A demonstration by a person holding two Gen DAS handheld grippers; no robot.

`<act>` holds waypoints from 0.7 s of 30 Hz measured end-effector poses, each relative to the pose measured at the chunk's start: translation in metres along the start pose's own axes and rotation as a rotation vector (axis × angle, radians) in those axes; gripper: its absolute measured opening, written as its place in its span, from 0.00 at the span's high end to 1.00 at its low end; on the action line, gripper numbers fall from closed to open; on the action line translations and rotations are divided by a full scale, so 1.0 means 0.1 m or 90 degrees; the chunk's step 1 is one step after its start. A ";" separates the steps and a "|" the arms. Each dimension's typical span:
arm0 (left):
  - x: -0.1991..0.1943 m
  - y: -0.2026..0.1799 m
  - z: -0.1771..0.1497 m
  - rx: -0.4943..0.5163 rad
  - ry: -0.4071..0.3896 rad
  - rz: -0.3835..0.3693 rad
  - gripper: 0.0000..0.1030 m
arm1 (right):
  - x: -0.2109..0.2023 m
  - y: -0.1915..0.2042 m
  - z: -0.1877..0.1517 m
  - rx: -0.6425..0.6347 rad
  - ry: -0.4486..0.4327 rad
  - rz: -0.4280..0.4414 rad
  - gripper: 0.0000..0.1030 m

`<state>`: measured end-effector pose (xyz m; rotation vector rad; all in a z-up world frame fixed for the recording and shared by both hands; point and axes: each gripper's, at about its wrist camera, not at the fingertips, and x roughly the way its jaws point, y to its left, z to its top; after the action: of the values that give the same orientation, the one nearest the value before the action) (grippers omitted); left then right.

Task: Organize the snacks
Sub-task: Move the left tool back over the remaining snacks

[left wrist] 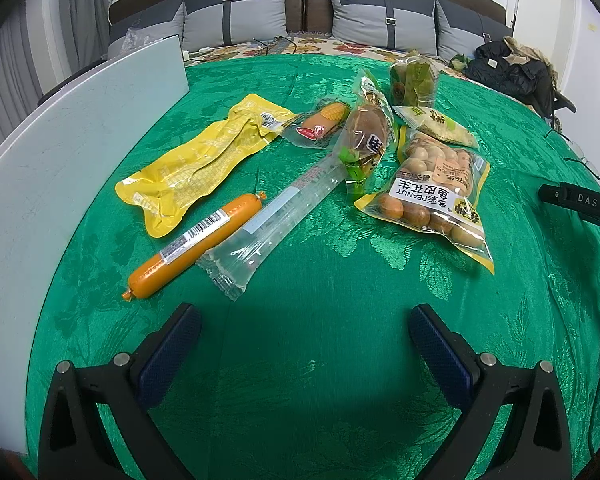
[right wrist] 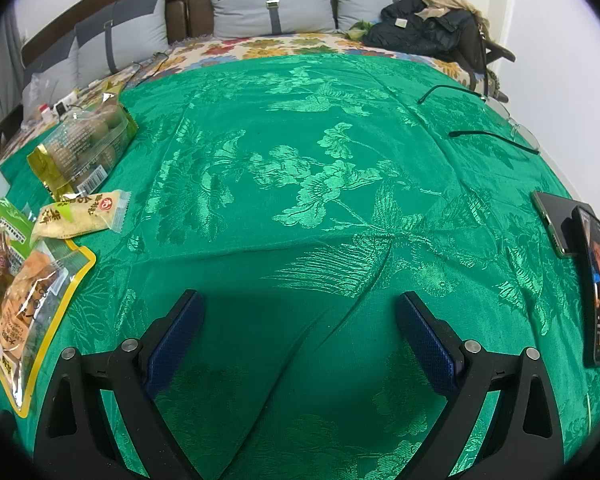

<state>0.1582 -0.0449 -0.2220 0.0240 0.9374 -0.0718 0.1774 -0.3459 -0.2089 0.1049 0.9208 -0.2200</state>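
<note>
Home bedroom: padded headboard (right wrist: 188,4), grey pillows (right wrist: 274,2), floral bedspread (right wrist: 260,48).

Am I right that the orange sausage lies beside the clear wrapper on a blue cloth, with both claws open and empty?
Not quite: the cloth is green, as the left wrist view shows. The orange sausage does lie beside the clear wrapper, and the left claw and right claw are open and empty.

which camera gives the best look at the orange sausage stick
The left wrist view. There the orange sausage lies whole on the green cloth, barcode label up, beside a clear long packet. The right wrist view does not show it at all; only packets at that picture's left edge appear.
</note>
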 end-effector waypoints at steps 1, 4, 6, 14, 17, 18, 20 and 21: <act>0.00 0.00 0.00 0.000 0.000 0.000 0.00 | 0.00 -0.01 0.00 0.000 0.000 0.000 0.04; 0.00 0.00 0.00 0.000 0.000 0.000 0.00 | 0.00 -0.01 0.00 0.000 0.000 0.000 0.04; -0.01 0.00 0.00 0.000 0.000 0.000 0.00 | 0.00 -0.01 0.00 0.000 0.000 0.000 0.04; -0.01 0.00 0.00 0.000 0.000 0.001 0.00 | 0.00 0.00 0.00 -0.001 0.000 0.000 0.04; -0.01 0.00 0.00 0.000 0.000 0.001 0.00 | 0.00 0.00 0.00 -0.001 0.000 0.000 0.04; -0.01 0.00 0.00 0.000 0.000 0.001 0.00 | -0.01 0.00 0.00 0.000 0.000 0.000 0.04; -0.01 0.00 0.00 0.000 0.000 0.001 0.00 | -0.01 0.00 0.00 -0.001 0.000 0.001 0.04; -0.01 0.00 0.00 0.000 0.000 0.001 0.00 | 0.00 0.01 0.00 -0.003 0.000 0.000 0.04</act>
<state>0.1577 -0.0446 -0.2217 0.0244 0.9368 -0.0704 0.1772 -0.3448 -0.2087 0.1004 0.9221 -0.2180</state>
